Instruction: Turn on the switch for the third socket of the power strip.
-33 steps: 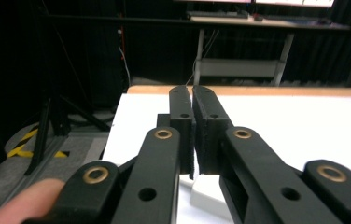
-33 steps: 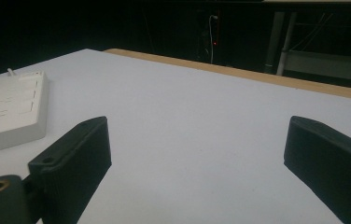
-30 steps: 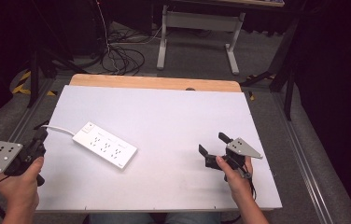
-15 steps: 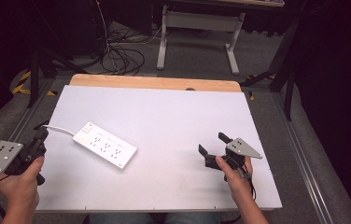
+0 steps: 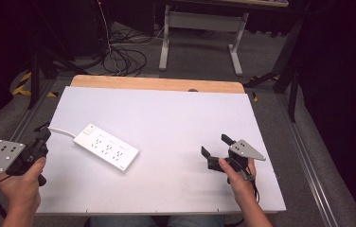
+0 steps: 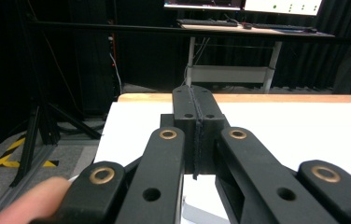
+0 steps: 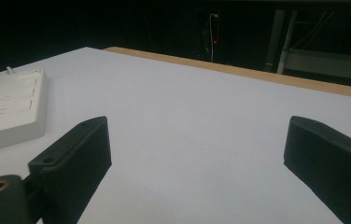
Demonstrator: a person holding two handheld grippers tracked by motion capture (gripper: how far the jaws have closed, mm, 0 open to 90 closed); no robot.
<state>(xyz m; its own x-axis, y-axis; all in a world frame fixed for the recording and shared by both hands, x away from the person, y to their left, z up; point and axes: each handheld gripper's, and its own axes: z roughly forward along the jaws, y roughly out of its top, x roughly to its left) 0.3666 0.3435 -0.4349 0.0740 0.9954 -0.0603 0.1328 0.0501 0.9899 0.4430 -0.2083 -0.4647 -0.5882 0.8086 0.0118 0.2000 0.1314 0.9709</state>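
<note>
- power strip (image 5: 106, 147) — white, lying flat on the white table (image 5: 176, 118), left of the middle, set at a slant with its long side running from upper left to lower right in the high view; a white cord leaves its far-left end toward the table's left edge.
- left gripper (image 5: 43, 136) sits at the left edge of the table, held in the left hand (image 5: 22, 182), near the cord end of the strip but apart from it.
- its jaws are pressed flat together with nothing between them — the left gripper view shows the two pads meeting in a thin seam.
- right gripper (image 5: 216, 147) rests low over the right part of the table in the right hand (image 5: 235, 177), well apart from the strip.
- its jaws stand spread wide, bare table between them; in the right gripper view the strip lies off to the left, beyond the left-hand jaw.
- wooden edge (image 5: 157, 84) runs along the far side of the table.
</note>
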